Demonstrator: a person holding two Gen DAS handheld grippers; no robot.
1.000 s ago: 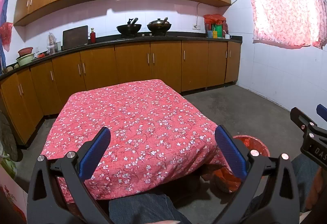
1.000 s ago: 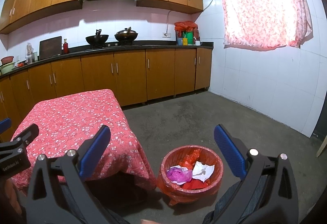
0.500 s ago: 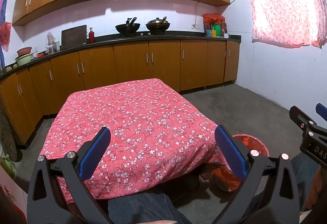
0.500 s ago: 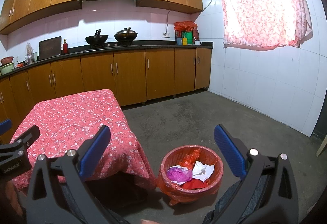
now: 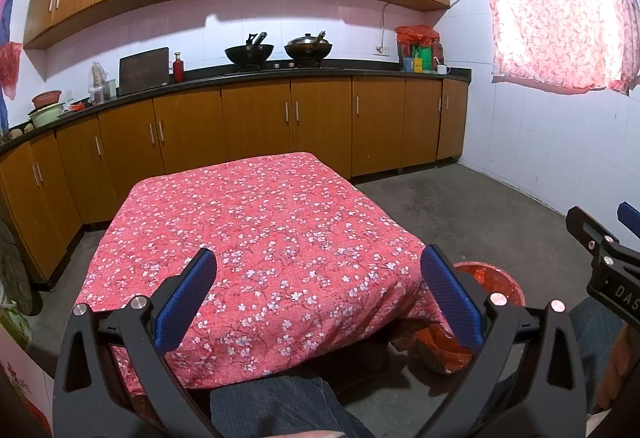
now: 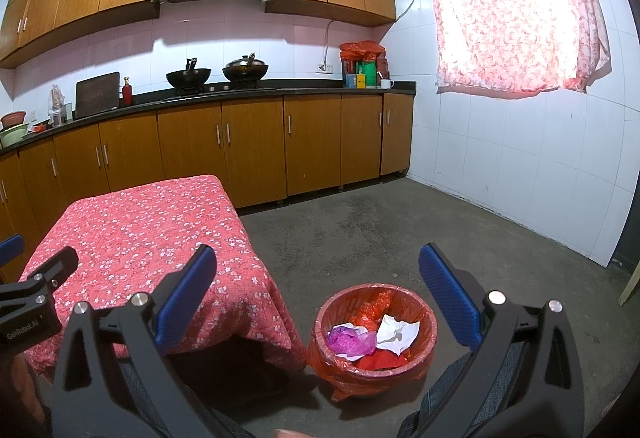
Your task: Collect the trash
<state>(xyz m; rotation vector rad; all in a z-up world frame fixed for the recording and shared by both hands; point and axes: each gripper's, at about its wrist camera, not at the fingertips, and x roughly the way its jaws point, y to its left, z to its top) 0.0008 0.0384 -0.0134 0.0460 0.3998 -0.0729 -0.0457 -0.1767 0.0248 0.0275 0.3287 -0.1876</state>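
Note:
A round bin with a red plastic liner [image 6: 374, 338] stands on the floor right of the table; it holds white crumpled paper [image 6: 396, 332], a purple bag [image 6: 350, 340] and red scraps. In the left wrist view the bin [image 5: 494, 280] shows partly behind the table corner. My left gripper [image 5: 318, 298] is open and empty above the near edge of the table with the red floral cloth [image 5: 256, 230]. My right gripper [image 6: 318, 296] is open and empty, held above the bin and the table corner. No trash shows on the cloth.
Wooden cabinets and a dark counter [image 5: 280, 76] with two woks line the far wall. A white tiled wall and curtained window [image 6: 512, 14] stand at the right. Bare concrete floor [image 6: 400, 230] lies between table, bin and wall. My knees show at the bottom.
Both views have shifted very slightly; the grippers stay open and nothing else has moved.

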